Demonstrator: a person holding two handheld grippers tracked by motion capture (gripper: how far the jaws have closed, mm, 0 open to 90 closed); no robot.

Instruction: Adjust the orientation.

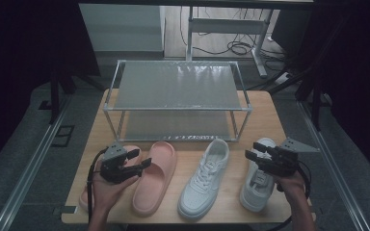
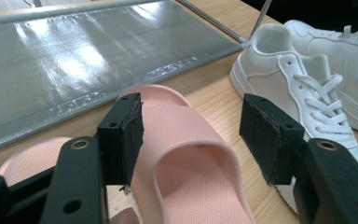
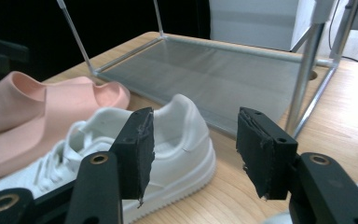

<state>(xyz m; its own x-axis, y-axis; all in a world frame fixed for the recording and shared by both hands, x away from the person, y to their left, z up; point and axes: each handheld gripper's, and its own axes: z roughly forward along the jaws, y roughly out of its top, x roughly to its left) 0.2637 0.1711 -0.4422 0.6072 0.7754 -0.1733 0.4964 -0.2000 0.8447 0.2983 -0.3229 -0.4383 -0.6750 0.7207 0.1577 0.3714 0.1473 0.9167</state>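
Two pink slides and two white sneakers lie in a row on the wooden table in front of a rack. My left gripper (image 1: 141,158) hovers open over the left pink slide (image 1: 87,192), with its jaws pointing at the right pink slide (image 1: 156,175). In the left gripper view that slide (image 2: 186,158) lies just beyond the open left gripper (image 2: 191,128), untouched. My right gripper (image 1: 252,150) stands open above the right sneaker (image 1: 256,185), pointing left at the middle sneaker (image 1: 204,178). The right gripper view has the sneaker's heel (image 3: 179,135) beyond the open right gripper (image 3: 193,149).
A two-tier metal shoe rack (image 1: 176,86) with silvery shelves stands at the back of the table (image 1: 265,113); its lower shelf (image 2: 74,60) is bare. Dark curtains flank both sides. Cables and a table frame (image 1: 236,45) lie on the floor behind.
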